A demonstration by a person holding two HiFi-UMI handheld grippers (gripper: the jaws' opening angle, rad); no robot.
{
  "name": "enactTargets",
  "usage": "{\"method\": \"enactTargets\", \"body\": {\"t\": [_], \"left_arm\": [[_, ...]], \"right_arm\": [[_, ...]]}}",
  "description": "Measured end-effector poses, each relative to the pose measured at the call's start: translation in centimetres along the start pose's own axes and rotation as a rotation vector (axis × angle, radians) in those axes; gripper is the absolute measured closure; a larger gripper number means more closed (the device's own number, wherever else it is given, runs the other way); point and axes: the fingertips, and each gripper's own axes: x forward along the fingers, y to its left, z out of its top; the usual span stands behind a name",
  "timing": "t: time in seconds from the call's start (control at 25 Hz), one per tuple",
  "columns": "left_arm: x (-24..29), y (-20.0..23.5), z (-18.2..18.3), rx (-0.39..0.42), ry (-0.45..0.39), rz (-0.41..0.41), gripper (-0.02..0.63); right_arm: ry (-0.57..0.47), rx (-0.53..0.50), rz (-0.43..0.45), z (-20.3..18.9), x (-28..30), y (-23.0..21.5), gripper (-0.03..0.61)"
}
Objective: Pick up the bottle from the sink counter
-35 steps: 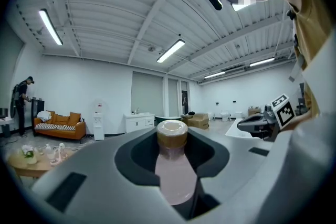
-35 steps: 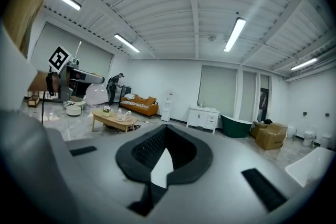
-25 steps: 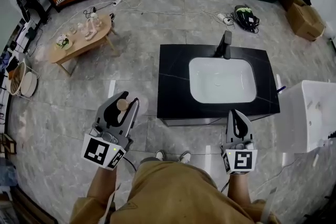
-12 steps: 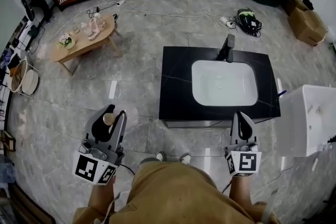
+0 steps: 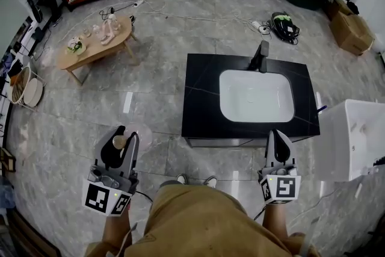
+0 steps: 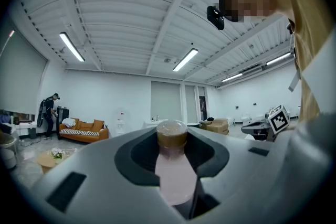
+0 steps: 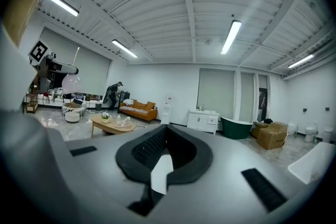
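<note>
The bottle (image 5: 120, 142) is no longer on the sink counter. It is seen at the lower left of the head view, carried over the grey tiled floor (image 5: 156, 39) in the left claw (image 5: 123, 136). That claw is set partly apart and closed on the bottle's pale pink body, with the tan cap standing clear above the jaws.

In the left gripper view, the bottle (image 6: 172, 165) is seated in the rounded hollow between the jaws and appears upright.

The bottle is judged to be small and light. It is probably smooth plastic, so it is apt to slip or swivel if pinched only lightly. The body below the shoulder, where it is gripped now, is judged the safest place to take hold, since the cap offers less purchase.

The right claw (image 5: 277, 138) is shown at the lower right with its jaws drawn together and nothing between them. This is confirmed in the right gripper view (image 7: 165, 157).

The black surface (image 5: 201, 87) lies at centre right, well apart from the bottle, with its white basin (image 5: 257, 95) and dark tap (image 5: 260, 54). Its near edge and left corner are the hard edges to be minded. A white fixture (image 5: 355, 135) crowds the right edge of the frame. Open floor is left around the bottle on the left side, giving ample room for moving.
</note>
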Motion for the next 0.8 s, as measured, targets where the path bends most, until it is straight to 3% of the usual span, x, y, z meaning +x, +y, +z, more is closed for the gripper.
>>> {"method": "enactTargets", "body": {"t": [0.8], "left_arm": [[-0.8,-0.1,-0.4,-0.035,-0.022,0.006,0.489]], "right_arm": [[-0.018,-0.014,0.01,1.6,-0.7,0.4,0.575]]}}
